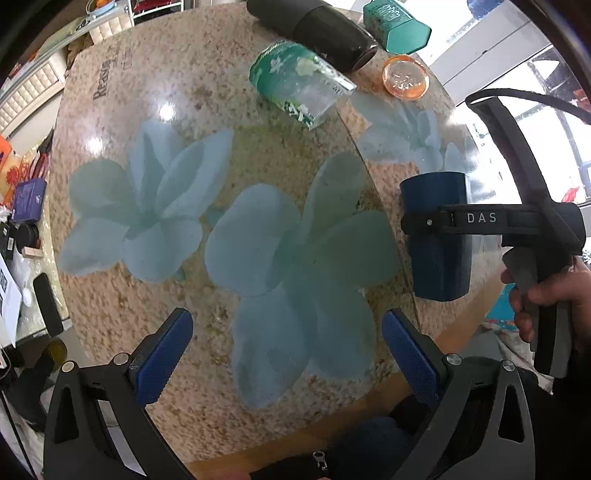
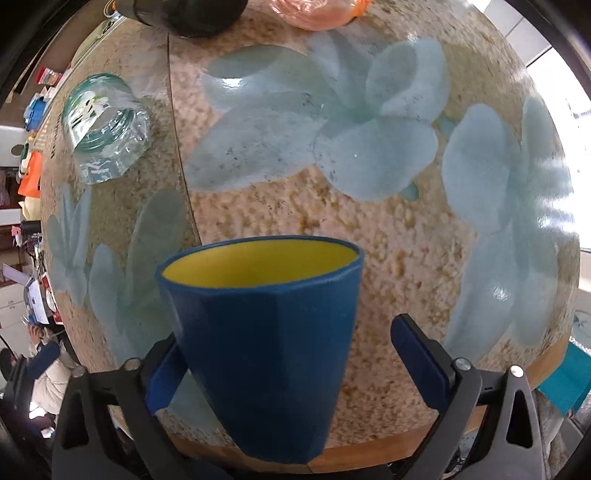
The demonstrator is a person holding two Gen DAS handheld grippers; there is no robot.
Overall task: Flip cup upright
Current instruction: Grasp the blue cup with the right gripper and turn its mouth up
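A dark blue cup (image 2: 262,350) with a yellow inside stands upright near the table's front right edge, its mouth up. My right gripper (image 2: 291,373) is open around it; the left finger (image 2: 164,380) touches the cup's side, the right finger (image 2: 421,365) stands apart from it. In the left wrist view the cup (image 1: 437,266) stands at the right with the right gripper (image 1: 428,221) around its middle. My left gripper (image 1: 280,354) is open and empty above the table's front middle.
A floral glass table (image 1: 184,295) carries a clear green-printed glass (image 1: 299,85) on its side, a black bottle (image 1: 325,29) lying down, a teal container (image 1: 397,26) and an orange glass dish (image 1: 404,77) at the back. Cluttered shelves stand to the left.
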